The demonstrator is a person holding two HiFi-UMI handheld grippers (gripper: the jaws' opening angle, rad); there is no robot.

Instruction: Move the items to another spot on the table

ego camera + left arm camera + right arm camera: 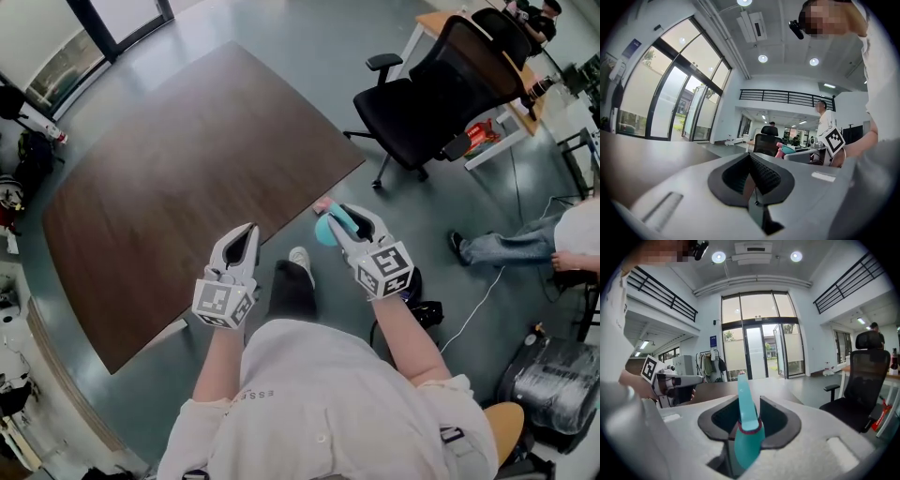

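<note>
The right claw is clamping the teal item just off the table's near edge; the left claw is hovering there, pressed together, empty. Carrying the item well over the table before lowering seems wise.

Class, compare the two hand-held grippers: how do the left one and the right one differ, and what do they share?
The right hand-held gripper is clamped on a teal item; the left hand-held gripper is shut with nothing between its jaws. In the head view the left one shows against the table, the right one against the floor beside it. Both are white and of the same build.
</note>
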